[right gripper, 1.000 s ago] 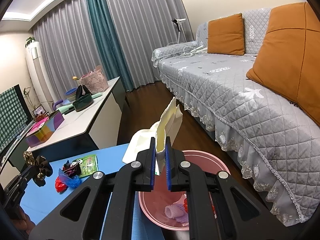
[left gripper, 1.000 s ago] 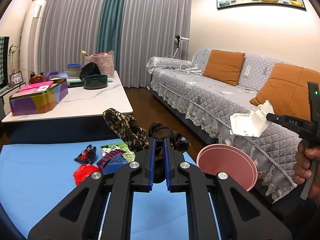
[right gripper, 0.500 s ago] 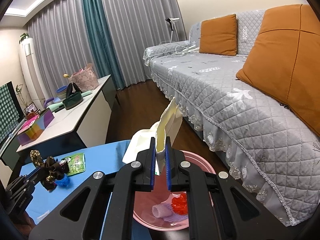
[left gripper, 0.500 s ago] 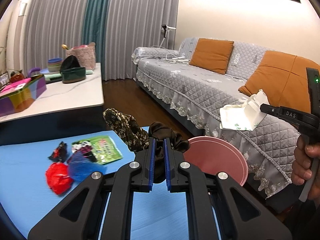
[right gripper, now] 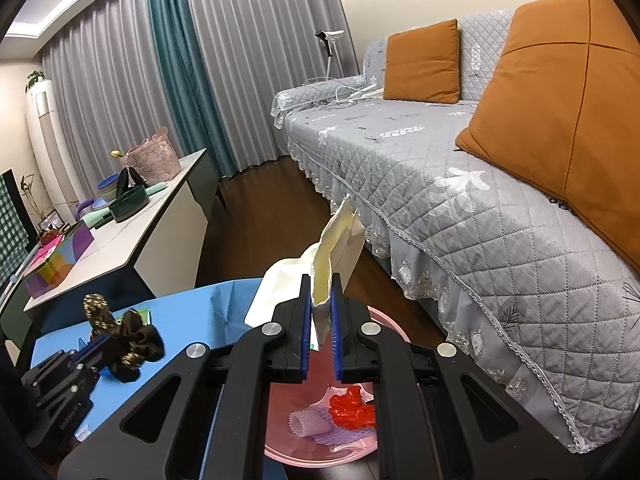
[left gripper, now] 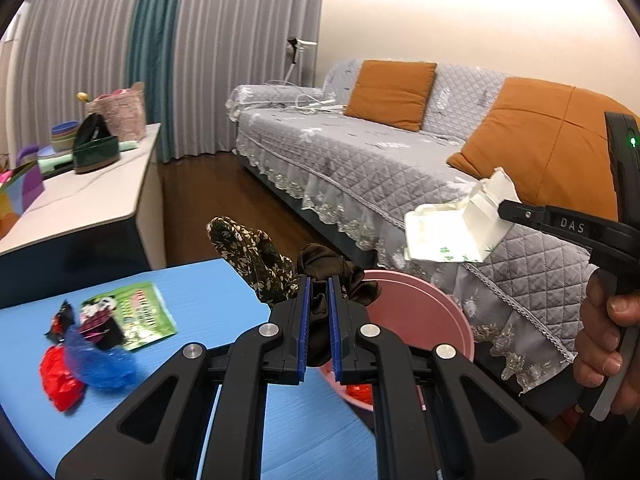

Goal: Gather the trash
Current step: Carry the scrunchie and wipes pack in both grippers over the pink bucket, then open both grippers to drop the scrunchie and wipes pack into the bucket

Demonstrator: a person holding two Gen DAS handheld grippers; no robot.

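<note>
My left gripper (left gripper: 319, 280) is shut on a dark brown and floral fabric scrunchie (left gripper: 256, 258), held above the right end of the blue table (left gripper: 208, 308), beside the pink bin (left gripper: 420, 316). In the right wrist view the same scrunchie (right gripper: 132, 336) shows at the lower left. My right gripper (right gripper: 320, 280) is shut on a white crumpled paper package (right gripper: 336, 248), hanging over the pink bin (right gripper: 384, 324), which holds red plastic (right gripper: 352, 408) and purple foam netting (right gripper: 308, 426). The package (left gripper: 452, 232) and a hand (left gripper: 608, 340) show at the right of the left wrist view.
On the blue table lie a red wrapper (left gripper: 60, 376), a blue wrapper (left gripper: 102, 364), a dark wrapper (left gripper: 96, 320) and a green packet (left gripper: 140, 316). A white cabinet (left gripper: 92, 196) with bowls and a pink basket stands behind. A grey quilted sofa (right gripper: 480, 208) with orange cushions runs along the right.
My left gripper has carried the scrunchie to the right, toward the pink bin; the wrappers have slid left in its view. My right gripper has drifted slightly over the bin with the package.
</note>
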